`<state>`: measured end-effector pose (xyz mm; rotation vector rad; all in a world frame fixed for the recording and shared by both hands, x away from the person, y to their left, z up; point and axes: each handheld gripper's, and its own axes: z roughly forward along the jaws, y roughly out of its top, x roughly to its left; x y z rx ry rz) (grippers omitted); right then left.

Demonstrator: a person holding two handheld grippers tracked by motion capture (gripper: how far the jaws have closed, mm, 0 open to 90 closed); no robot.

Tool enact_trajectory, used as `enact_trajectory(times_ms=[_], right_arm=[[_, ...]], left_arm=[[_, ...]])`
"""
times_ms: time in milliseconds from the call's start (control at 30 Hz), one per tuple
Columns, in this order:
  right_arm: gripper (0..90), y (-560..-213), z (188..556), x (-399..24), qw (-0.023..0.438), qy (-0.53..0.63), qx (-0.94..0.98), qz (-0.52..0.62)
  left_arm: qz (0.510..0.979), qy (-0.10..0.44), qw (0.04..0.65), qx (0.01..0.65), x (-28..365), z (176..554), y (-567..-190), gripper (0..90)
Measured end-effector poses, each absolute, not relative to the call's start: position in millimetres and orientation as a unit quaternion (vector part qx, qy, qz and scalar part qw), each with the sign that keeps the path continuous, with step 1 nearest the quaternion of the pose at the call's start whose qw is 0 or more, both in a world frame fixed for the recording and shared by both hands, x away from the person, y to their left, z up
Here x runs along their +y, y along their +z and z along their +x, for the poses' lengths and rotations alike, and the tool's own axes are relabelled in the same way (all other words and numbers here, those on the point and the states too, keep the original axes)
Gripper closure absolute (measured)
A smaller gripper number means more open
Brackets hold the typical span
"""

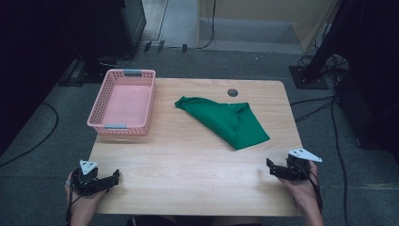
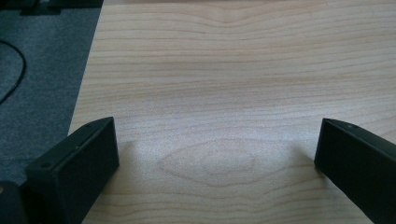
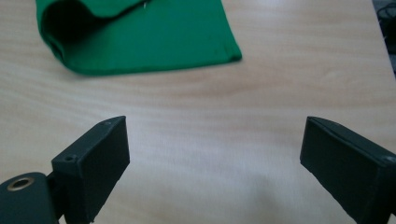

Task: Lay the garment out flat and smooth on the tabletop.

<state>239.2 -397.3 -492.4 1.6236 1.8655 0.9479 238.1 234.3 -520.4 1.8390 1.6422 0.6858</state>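
Green cloth point(image 1: 225, 120) lies crumpled right of centre on the wooden table point(image 1: 188, 165), beside an empty pink basket point(image 1: 123, 101). The left gripper point(image 1: 113, 178) and right gripper point(image 1: 271, 167) rest at the near edge, jaws spread wide, grasping nothing. The work looks unstarted; next, the right gripper likely needs to reach forward to the cloth's near corner.

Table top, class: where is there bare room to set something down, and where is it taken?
Free: the near strip between the left gripper and right gripper. Taken: the far left by the pink basket, the far right by the green cloth.
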Motion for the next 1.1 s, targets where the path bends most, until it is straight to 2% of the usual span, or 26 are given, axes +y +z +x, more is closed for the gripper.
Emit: enact_trajectory(times_ms=[133, 300, 667, 1100], right_arm=[[11.5, -485, 259, -387, 0.243, 0.359, 0.683, 0.588], [20.1, -487, 290, -370, 0.23, 0.379, 0.681, 0.583], [21.4, -505, 330, -345, 0.259, 0.334, 0.688, 0.59], [17.6, -521, 342, -332, 0.243, 0.313, 0.707, 0.585]], left_arm=[[0.688, 0.257, 0.287, 0.615, 234, 238, -520, 0.0], [0.689, 0.257, 0.287, 0.615, 234, 238, -520, 0.0], [0.688, 0.256, 0.288, 0.614, 234, 238, -520, 0.0], [0.688, 0.256, 0.288, 0.615, 234, 238, -520, 0.0]])
